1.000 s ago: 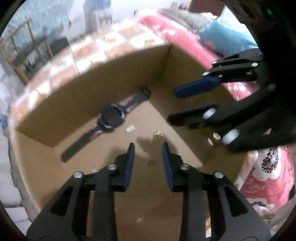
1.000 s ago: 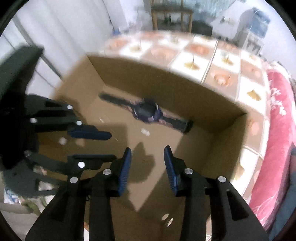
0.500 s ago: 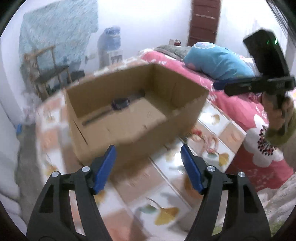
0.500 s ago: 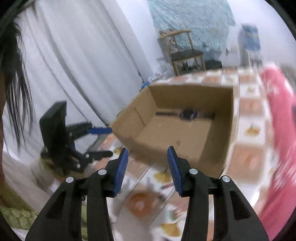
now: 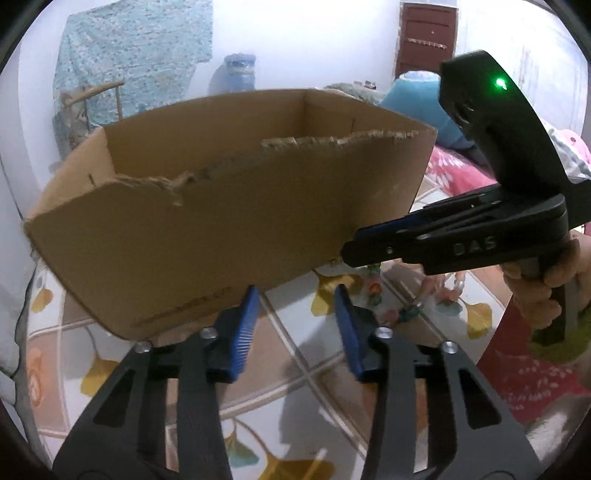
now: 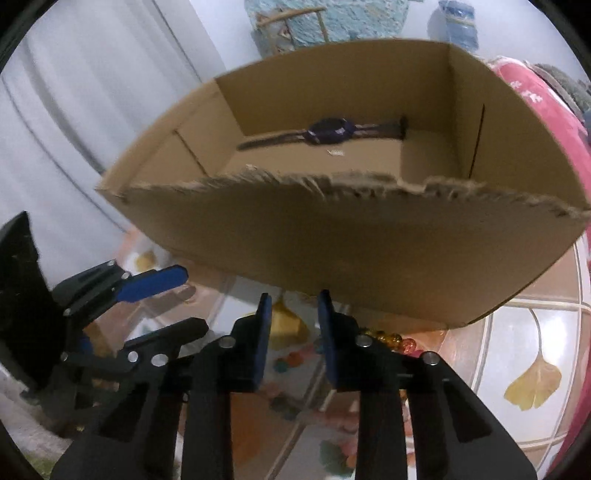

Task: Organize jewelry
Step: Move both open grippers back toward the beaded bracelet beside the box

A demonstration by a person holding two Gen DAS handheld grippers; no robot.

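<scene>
An open cardboard box [image 5: 207, 236] [image 6: 332, 236] with a torn front rim stands on the tiled table. Inside it lie a dark watch [image 6: 330, 131] and a small silver piece [image 6: 335, 152]. Colourful bead jewelry lies on the table just in front of the box [image 5: 373, 288] [image 6: 388, 341]. My left gripper [image 5: 295, 314] is open and empty, low in front of the box; it also shows in the right wrist view [image 6: 177, 299]. My right gripper [image 6: 293, 325] is open and empty above the beads; it also shows in the left wrist view [image 5: 351, 245].
The table [image 5: 303, 369] has a glossy tile top with leaf prints. A pink bed [image 5: 454, 170] with a blue pillow lies to the right. White curtains [image 6: 74, 110] hang at the left; a chair [image 6: 291, 22] and a water jug [image 5: 238, 74] stand behind.
Both grippers have pulled up out of the box and dropped low in front of it. The left gripper's jaws opened wide, then narrowed a little.
</scene>
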